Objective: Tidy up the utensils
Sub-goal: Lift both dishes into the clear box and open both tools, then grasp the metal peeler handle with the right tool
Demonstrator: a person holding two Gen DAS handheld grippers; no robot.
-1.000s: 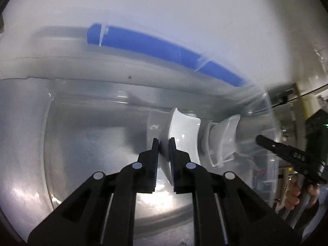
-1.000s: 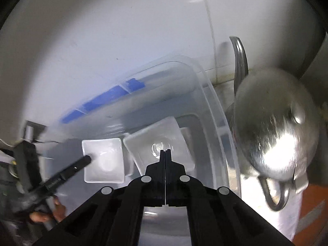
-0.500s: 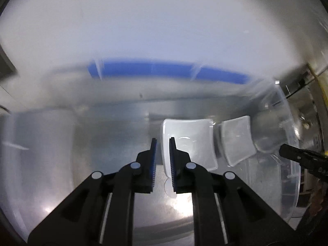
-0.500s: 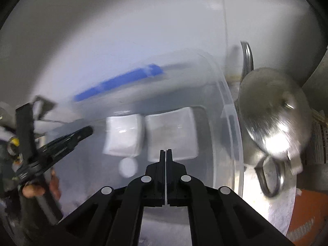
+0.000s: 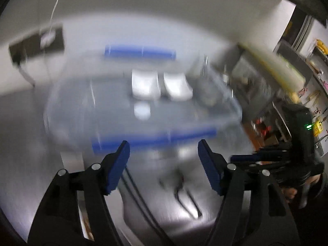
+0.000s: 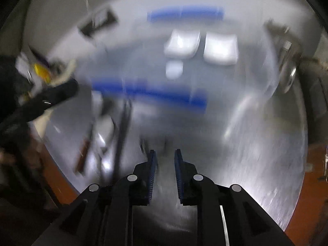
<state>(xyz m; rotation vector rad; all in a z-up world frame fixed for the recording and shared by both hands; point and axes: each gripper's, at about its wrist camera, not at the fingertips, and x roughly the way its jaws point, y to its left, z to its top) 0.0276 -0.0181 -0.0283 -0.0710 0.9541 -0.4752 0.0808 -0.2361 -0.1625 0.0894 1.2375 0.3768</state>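
**Both grippers empty above the clear tub**

Heavy motion blur in both wrist views, so detail is thin. The left gripper (image 5: pixel 164 149) has its jaws spread wide, blue pads facing each other, nothing between them. Straight ahead at twelve o'clock sits the clear plastic tub (image 5: pixel 231 102), with a blue handle (image 5: pixel 139 52) on its far rim and another blue handle (image 5: pixel 155 139) on the near rim, just past the fingertips. Inside the tub, toward the far side, two white square dishes (image 5: pixel 145 87) lie side by side, just apart, with a small round white piece (image 5: pixel 141 110) right in front of the left one. At four o'clock in the left view, the right gripper (image 5: pixel 244 157) shows at the frame edge.

The right gripper's own camera shows its jaws (image 6: pixel 165 153) parted by a modest gap, gripping nothing. The tub's contents sit at twelve to one o'clock there. On the steel table (image 6: pixel 256 153), at nine to ten o'clock from the fingers, lie dark slim utensils (image 6: pixel 123 135), outside the tub; what kind they are is too smeared to tell. The left gripper (image 6: pixel 57 94) looms at nine o'clock.
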